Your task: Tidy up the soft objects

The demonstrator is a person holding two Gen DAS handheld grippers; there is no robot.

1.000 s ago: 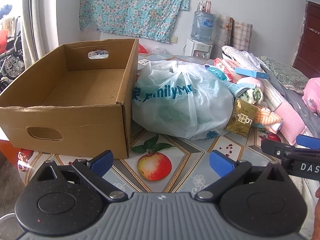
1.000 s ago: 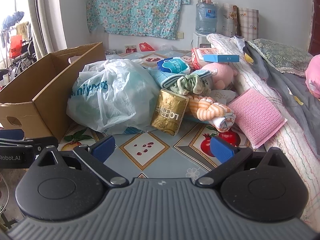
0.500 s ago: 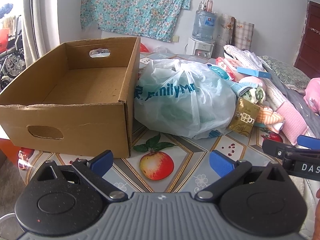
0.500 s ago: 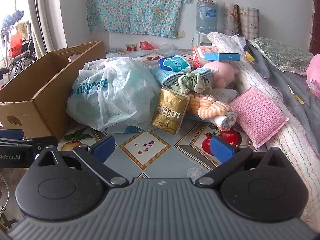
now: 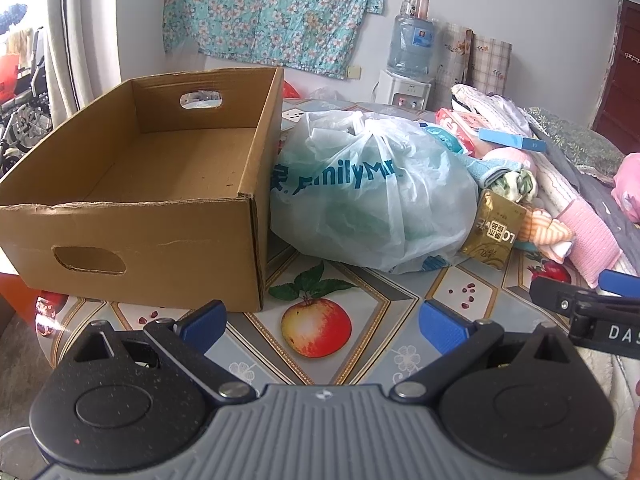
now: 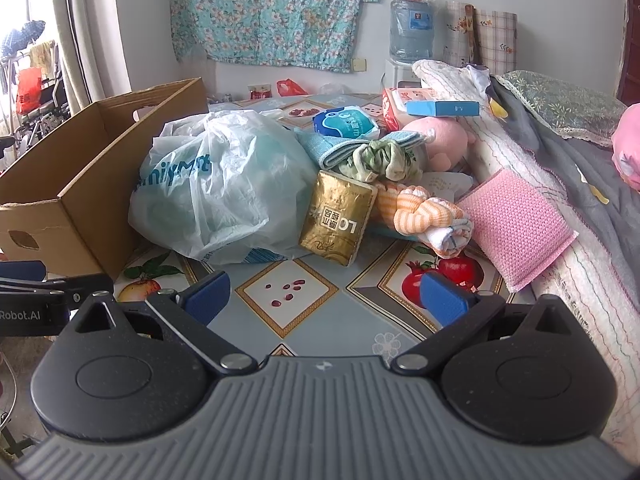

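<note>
An empty cardboard box (image 5: 132, 184) stands on the left of the fruit-print table (image 5: 316, 320); it also shows in the right wrist view (image 6: 80, 184). A stuffed white plastic bag (image 5: 368, 196) (image 6: 224, 192) lies against it. To the right lies a pile: gold pouch (image 6: 338, 218), orange striped knotted cloth (image 6: 424, 212), pink knit pad (image 6: 520, 220), green scrunched cloth (image 6: 380, 162), blue towel (image 6: 332, 146), pink plush (image 6: 444, 136). My left gripper (image 5: 322, 322) is open and empty in front of the box and bag. My right gripper (image 6: 324, 298) is open and empty in front of the pouch.
A bed with quilts and a pillow (image 6: 560, 128) borders the table on the right. A water dispenser (image 6: 410, 40) stands at the back wall. A blue flat box (image 6: 442, 108) and a tissue pack (image 6: 346, 124) top the pile. Curtains and a window are on the left.
Both grippers have moved slightly forward and right toward the pile; the scene looks a little closer. Nothing was grasped or moved.
</note>
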